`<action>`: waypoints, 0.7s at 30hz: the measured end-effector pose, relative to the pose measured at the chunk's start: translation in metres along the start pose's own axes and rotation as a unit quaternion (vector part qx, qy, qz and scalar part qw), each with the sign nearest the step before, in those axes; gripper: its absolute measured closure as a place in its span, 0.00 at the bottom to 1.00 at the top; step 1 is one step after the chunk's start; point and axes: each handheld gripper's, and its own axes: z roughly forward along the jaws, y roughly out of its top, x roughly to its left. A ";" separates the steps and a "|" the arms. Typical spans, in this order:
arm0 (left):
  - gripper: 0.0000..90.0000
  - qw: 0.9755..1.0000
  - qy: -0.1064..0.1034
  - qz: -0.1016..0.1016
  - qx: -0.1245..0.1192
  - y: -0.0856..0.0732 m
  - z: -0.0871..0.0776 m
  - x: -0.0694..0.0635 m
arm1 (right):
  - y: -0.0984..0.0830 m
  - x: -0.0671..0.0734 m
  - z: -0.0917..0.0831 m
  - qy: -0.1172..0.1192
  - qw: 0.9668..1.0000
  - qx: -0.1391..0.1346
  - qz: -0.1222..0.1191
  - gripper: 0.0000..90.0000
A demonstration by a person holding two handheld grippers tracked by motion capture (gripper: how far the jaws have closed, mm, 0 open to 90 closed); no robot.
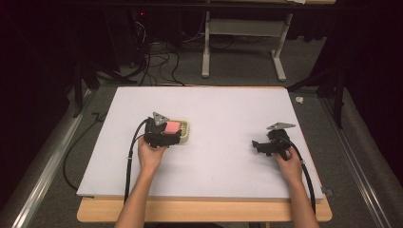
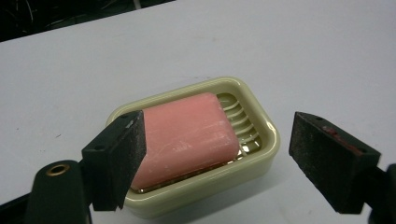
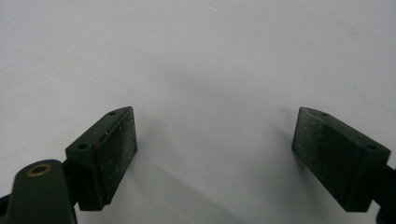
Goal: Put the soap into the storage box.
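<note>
On the left half of the white table top [image 1: 214, 109], a pink soap bar [image 2: 187, 137] lies flat in a cream soap dish [image 2: 266, 149], covering most of its ribbed insert and leaving the right end of the ribs exposed. The left gripper [image 2: 217, 161] is positioned over the dish with its jaws spread wide, bracketing the bar and dish without visible contact. If the jaws close from this position, they would probably clamp the dish rim rather than the soap, or tip the light dish, because the bar sits recessed and its surface is likely slippery. The right gripper [image 3: 215, 156] sits near the right edge, jaws likewise spread, holding nothing, over bare surface.
</note>
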 end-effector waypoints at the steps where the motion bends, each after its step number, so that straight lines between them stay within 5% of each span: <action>1: 0.22 1.000 -0.002 0.001 -0.001 0.000 -0.001 0.000 | 0.000 0.000 0.000 0.000 1.000 0.000 0.000 0.16; 21: 0.21 0.999 -0.034 0.004 -0.018 -0.012 -0.019 -0.007 | 0.000 0.000 0.000 0.000 1.000 0.000 -0.001 0.16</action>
